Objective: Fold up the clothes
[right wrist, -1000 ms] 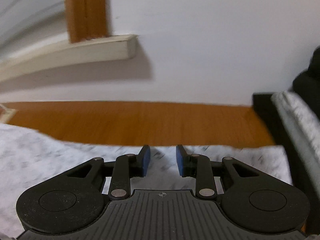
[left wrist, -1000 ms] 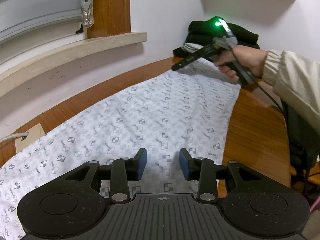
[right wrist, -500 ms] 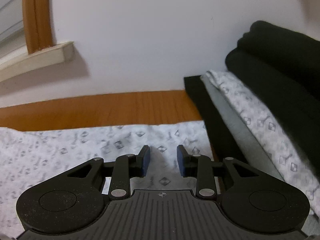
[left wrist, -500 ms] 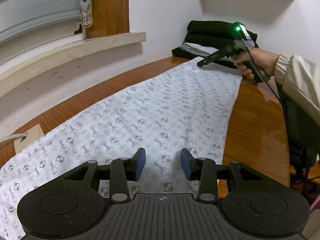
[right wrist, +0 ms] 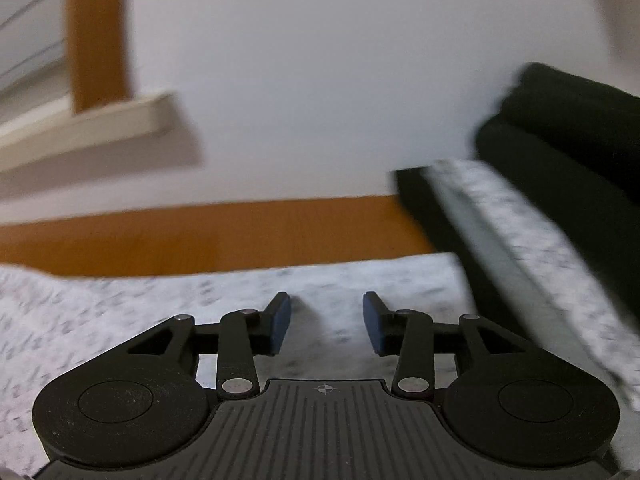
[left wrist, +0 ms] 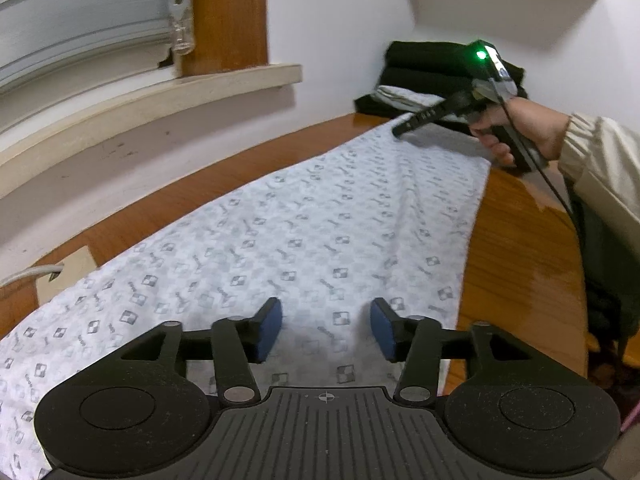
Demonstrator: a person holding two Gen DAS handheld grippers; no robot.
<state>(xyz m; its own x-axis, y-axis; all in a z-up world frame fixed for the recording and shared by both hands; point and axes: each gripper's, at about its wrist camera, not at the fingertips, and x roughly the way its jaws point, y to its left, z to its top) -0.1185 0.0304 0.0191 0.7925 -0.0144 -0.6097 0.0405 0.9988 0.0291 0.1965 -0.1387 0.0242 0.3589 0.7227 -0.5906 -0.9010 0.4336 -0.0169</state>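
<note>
Under both claws a patterned cloth [left wrist: 320, 232] lies flat along the wooden bench [left wrist: 520, 248]. Left claw [left wrist: 326, 328] hangs over the cloth's near end, its jaws opening with nothing between them. Right claw [right wrist: 326, 322], held by a hand [left wrist: 516, 128], hangs at the far end beside a stack of folded clothes [left wrist: 424, 72]; its jaws too are opening, empty. Compared with a second ago, both gaps are wider, and the right claw has shifted toward the stack.

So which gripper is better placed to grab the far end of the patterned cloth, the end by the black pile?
Right. The right gripper, jaws opening and empty, hangs over the patterned cloth's far end; the left gripper sits at the near end.
</note>
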